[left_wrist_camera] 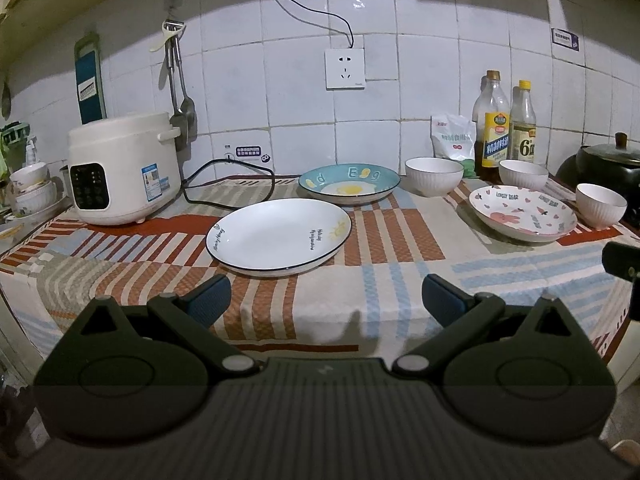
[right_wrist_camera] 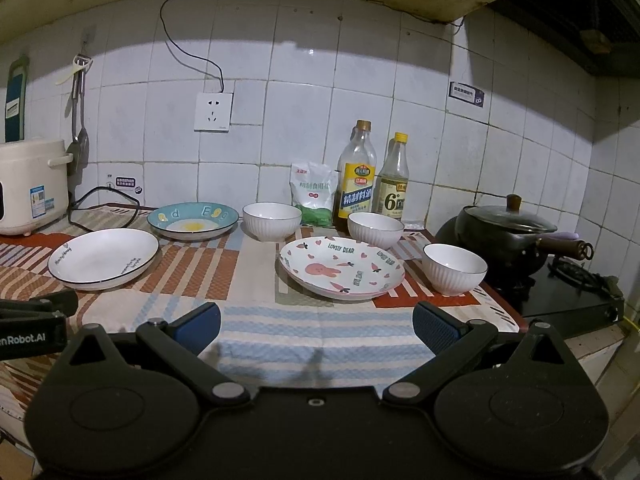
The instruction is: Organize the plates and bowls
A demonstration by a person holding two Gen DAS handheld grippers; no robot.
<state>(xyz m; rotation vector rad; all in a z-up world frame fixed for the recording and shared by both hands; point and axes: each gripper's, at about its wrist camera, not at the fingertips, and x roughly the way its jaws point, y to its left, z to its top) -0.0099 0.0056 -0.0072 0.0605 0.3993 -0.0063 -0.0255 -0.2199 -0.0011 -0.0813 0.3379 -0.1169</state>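
Note:
On the patterned cloth lie a white plate (left_wrist_camera: 279, 236) (right_wrist_camera: 103, 258), a blue egg plate (left_wrist_camera: 349, 183) (right_wrist_camera: 193, 220) behind it, and a pink rabbit plate (left_wrist_camera: 522, 213) (right_wrist_camera: 341, 267) to the right. Three white ribbed bowls stand near them: one (left_wrist_camera: 433, 176) (right_wrist_camera: 272, 221) beside the egg plate, one (left_wrist_camera: 523, 175) (right_wrist_camera: 375, 229) behind the rabbit plate, one (left_wrist_camera: 601, 205) (right_wrist_camera: 454, 269) at its right. My left gripper (left_wrist_camera: 326, 300) is open and empty, in front of the white plate. My right gripper (right_wrist_camera: 316, 326) is open and empty, in front of the rabbit plate.
A white rice cooker (left_wrist_camera: 122, 168) stands at the left with its cord (left_wrist_camera: 224, 178). Two bottles (right_wrist_camera: 356, 176) and a salt bag (right_wrist_camera: 314, 196) stand by the tiled wall. A black lidded pot (right_wrist_camera: 506, 234) sits on the stove at the right. Stacked bowls (left_wrist_camera: 32, 190) sit far left.

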